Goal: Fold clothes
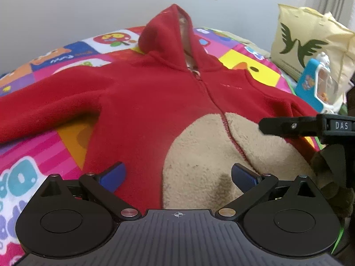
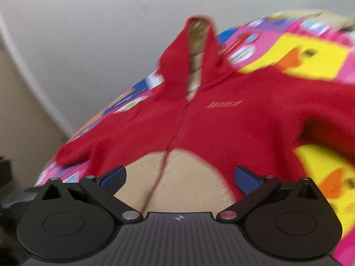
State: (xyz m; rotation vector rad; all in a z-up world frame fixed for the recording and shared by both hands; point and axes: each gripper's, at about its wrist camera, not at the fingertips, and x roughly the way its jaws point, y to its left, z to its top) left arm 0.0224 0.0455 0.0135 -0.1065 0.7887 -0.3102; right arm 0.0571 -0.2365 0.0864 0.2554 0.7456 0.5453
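Observation:
A red fleece hoodie (image 1: 150, 102) with a beige belly patch and a front zip lies face up on a colourful cartoon blanket (image 1: 28, 166), hood pointing away. My left gripper (image 1: 177, 175) hovers open over its lower hem, blue pads wide apart with nothing between them. The right gripper's black finger (image 1: 292, 126) reaches in from the right edge above the right sleeve. In the blurred right wrist view the same hoodie (image 2: 244, 122) fills the frame. There my right gripper (image 2: 179, 177) is open above the beige patch (image 2: 188, 181), holding nothing.
A cream tote bag (image 1: 310, 37) with a green bird print stands at the back right. A blue toy (image 1: 315, 86) leans in front of it. A pale wall (image 1: 77, 6) rises behind the bed. The left sleeve (image 1: 44, 110) stretches out to the left.

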